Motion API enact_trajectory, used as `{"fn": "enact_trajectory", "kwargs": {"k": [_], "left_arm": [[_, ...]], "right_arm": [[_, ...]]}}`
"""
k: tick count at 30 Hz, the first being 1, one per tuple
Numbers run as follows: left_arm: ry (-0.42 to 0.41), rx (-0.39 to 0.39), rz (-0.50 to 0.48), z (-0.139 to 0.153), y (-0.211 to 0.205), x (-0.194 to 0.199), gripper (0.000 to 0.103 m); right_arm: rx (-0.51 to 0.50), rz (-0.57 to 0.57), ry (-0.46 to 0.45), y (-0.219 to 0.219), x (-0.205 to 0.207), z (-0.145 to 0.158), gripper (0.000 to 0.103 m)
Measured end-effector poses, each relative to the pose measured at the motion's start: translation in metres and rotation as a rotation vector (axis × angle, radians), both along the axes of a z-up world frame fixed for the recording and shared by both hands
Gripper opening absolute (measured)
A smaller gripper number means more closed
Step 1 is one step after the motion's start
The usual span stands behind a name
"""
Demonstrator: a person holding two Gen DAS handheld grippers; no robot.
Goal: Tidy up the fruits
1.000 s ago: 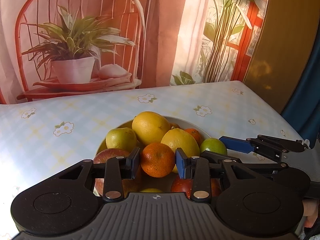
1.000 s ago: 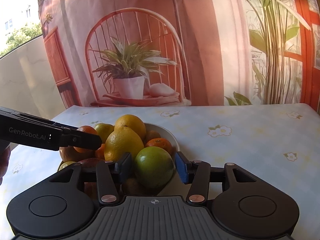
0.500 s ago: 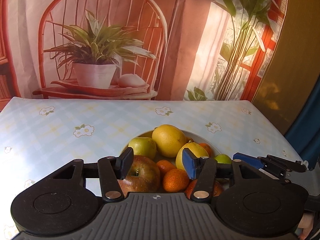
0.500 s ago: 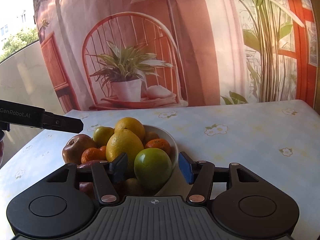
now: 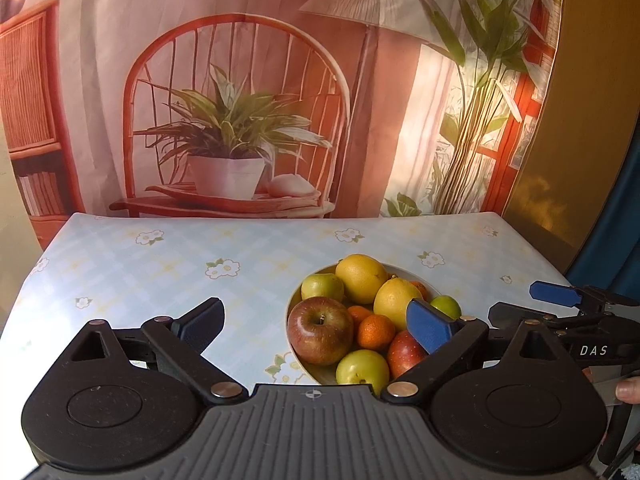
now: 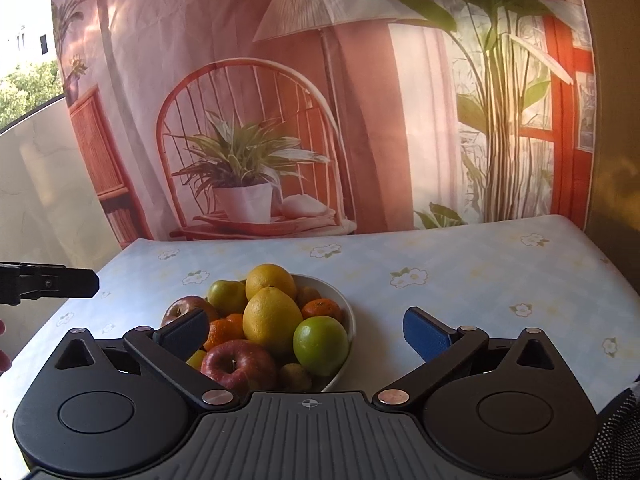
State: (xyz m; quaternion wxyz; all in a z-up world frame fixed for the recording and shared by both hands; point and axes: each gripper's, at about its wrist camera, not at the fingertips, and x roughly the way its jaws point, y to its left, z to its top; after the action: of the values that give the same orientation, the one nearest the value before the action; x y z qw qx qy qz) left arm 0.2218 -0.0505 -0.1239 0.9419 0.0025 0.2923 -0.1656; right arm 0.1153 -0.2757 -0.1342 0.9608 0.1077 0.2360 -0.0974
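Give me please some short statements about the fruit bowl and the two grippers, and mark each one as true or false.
1. The left gripper is open and holds nothing. True.
2. The right gripper is shut on the green apple. False: its jaws are wide open, and the apple lies in the bowl.
3. All the fruit is in the bowl. True: only the bowl stands on the tablecloth.
4. The bowl holds only apples. False: it also has a lemon, a tangerine and other citrus.
5. The lemon lies on top of the pile. True.
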Motion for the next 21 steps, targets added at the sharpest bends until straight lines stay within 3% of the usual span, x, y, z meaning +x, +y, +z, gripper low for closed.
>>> {"fn": "enact_trajectory", "kwargs": {"k": [6, 12, 21], "left_arm": [[-0.044, -0.010, 0.058, 0.023, 0.017, -0.030, 0.099], [-0.097, -0.055, 0.024, 0.051, 0.033, -0.065, 0.099], [-0.128, -0.020, 0.056, 0.078, 0.040, -0.103, 0.099]], "right_arm": [[0.008, -0.046, -0.027, 0.023, -0.030, 0.034, 0.103], [-0.029, -0.058, -0.037, 0.051, -0.058, 0.067, 0.103], [-0.066, -0.070, -0.045, 0.088, -0.084, 0.104, 0.103]]}}
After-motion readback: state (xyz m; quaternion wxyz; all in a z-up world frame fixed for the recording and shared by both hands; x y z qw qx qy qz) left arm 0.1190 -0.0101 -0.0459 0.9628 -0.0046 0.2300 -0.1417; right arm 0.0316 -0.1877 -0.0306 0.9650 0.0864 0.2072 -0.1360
